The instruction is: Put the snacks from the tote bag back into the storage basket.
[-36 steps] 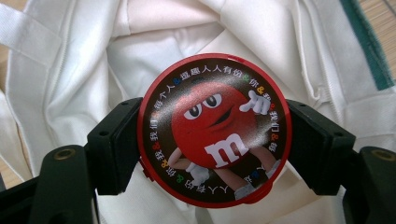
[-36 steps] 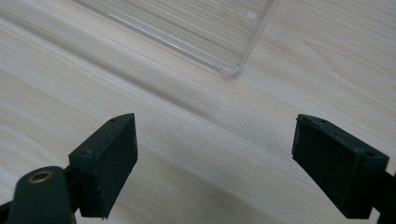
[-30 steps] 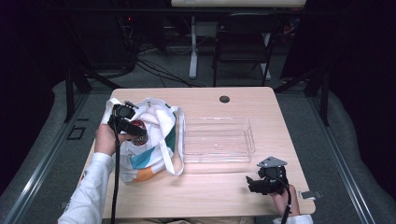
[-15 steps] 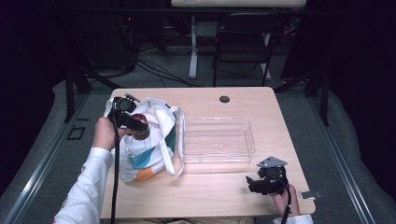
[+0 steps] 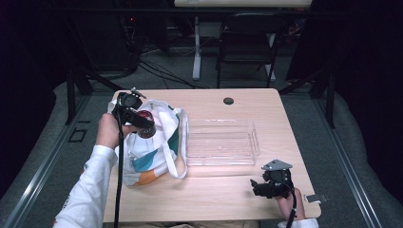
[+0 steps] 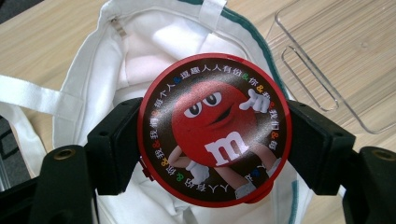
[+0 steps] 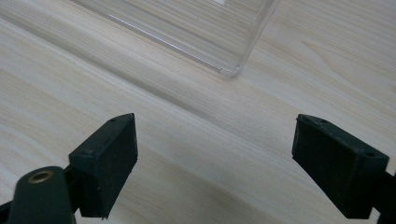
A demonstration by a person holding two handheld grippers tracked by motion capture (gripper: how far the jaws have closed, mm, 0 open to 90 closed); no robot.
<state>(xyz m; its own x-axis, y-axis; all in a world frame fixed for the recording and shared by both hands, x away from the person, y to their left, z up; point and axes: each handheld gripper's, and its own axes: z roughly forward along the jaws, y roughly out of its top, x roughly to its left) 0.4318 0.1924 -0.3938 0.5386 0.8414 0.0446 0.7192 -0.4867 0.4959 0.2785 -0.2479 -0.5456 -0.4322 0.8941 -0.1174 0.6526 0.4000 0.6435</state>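
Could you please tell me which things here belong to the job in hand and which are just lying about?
In use:
- round red candy tin, clamped in the left gripper
- white tote bag beneath it
- clear plastic tray beside the bag

Lying about:
- right gripper, open and empty over the table
- folding chair behind

On the table: one round red candy tin (image 6: 215, 128), one white tote bag (image 5: 157, 147), one clear plastic tray (image 5: 221, 142), two handheld grippers, left (image 5: 138, 121) and right (image 5: 259, 187); one folding chair (image 5: 247, 35) behind.
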